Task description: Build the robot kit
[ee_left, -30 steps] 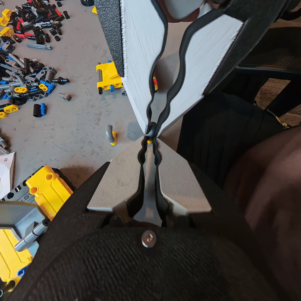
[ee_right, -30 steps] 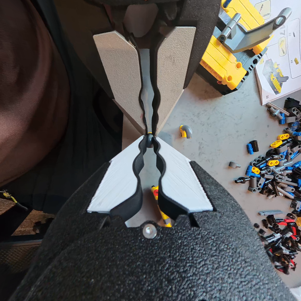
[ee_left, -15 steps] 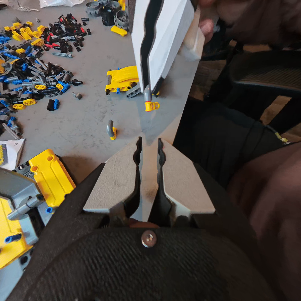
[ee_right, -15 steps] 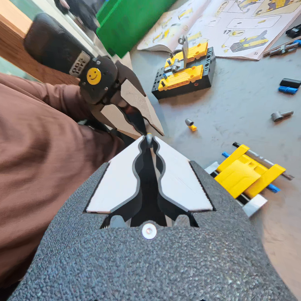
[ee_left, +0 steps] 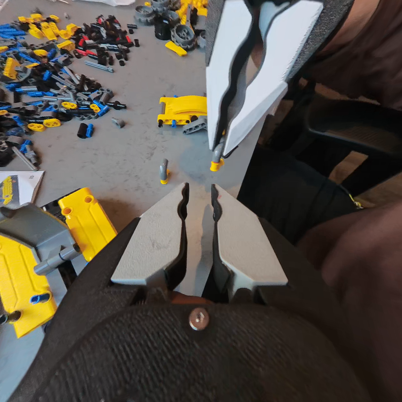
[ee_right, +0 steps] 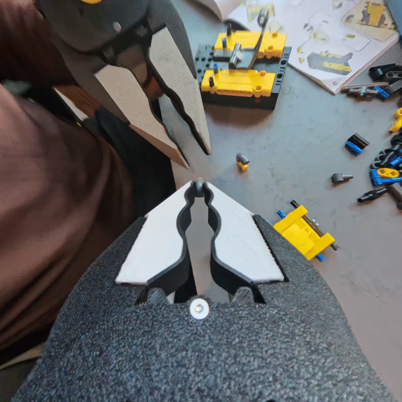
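The right gripper (ee_right: 199,185), with white fingers, is clenched on a small grey peg with a yellow end (ee_left: 216,159), pinched at the very fingertips and held above the grey desk (ee_left: 130,152) near its front edge. The left gripper (ee_left: 199,188), with grey fingers, is released: its jaws stand apart with nothing between them, and it hovers just short of the held peg, the two grippers pointing tip toward tip. A second grey and yellow peg (ee_left: 163,171) lies on the desk just beside both grippers. Near the right gripper lies a small yellow frame with blue pins (ee_right: 303,235). By the left gripper stands a larger yellow, black and grey block model (ee_right: 241,71), touching an open instruction booklet (ee_right: 339,32). Farther across the desk a heap of loose black, blue, yellow and red parts (ee_left: 50,71) is spread. A person's brown sleeve (ee_right: 54,195) fills the side of the right wrist view.
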`<state>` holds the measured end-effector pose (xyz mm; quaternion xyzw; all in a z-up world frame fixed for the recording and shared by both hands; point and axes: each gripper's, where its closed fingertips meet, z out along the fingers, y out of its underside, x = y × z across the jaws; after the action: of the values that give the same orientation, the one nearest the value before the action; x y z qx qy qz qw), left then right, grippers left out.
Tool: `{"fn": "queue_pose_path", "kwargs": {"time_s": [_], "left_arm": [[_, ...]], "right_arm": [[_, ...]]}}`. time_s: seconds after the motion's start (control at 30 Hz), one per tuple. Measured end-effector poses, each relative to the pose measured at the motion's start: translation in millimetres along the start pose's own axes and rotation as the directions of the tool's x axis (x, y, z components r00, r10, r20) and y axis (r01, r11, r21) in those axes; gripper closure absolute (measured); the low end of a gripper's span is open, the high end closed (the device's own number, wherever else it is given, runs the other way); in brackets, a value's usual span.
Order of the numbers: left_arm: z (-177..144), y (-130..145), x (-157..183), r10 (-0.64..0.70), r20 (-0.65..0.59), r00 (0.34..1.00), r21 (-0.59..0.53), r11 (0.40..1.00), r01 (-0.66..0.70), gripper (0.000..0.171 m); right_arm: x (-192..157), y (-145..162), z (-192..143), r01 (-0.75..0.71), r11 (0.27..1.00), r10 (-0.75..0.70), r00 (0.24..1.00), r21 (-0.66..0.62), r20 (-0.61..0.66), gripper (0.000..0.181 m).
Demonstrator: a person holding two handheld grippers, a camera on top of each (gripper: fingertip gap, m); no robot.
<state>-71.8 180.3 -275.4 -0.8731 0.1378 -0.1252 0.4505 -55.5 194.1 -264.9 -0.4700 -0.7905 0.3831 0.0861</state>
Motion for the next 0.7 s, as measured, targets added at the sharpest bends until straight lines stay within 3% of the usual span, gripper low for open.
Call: {"fn": "queue_pose_path", "kwargs": {"time_s": [0.07, 0.2, 0.37, 0.6, 0.7], "left_arm": [[5, 3, 3, 0.025, -0.022, 0.999, -0.030, 0.999, -0.026, 0.153], [18, 7, 7, 0.073, -0.037, 0.997, -0.094, 0.993, -0.076, 0.153], [25, 9, 7, 0.167, -0.029, 0.986, -0.132, 0.977, -0.169, 0.170], [25, 12, 5, 0.150, -0.062, 0.987, -0.141, 0.977, -0.157, 0.171], [26, 14, 4, 0.149, -0.048, 0.988, -0.155, 0.976, -0.155, 0.169]], "right_arm": [[4, 9, 6, 0.073, 0.986, -0.083, 0.995, -0.153, -0.058, 0.174], [7, 15, 18, 0.129, 0.937, -0.161, 0.984, -0.324, -0.073, 0.174], [7, 14, 20, 0.160, 0.902, -0.201, 0.978, -0.402, -0.062, 0.174], [6, 12, 23, 0.163, 0.874, -0.200, 0.979, -0.458, -0.034, 0.174], [6, 10, 25, 0.099, 0.899, -0.125, 0.992, -0.427, -0.034, 0.174]]}}
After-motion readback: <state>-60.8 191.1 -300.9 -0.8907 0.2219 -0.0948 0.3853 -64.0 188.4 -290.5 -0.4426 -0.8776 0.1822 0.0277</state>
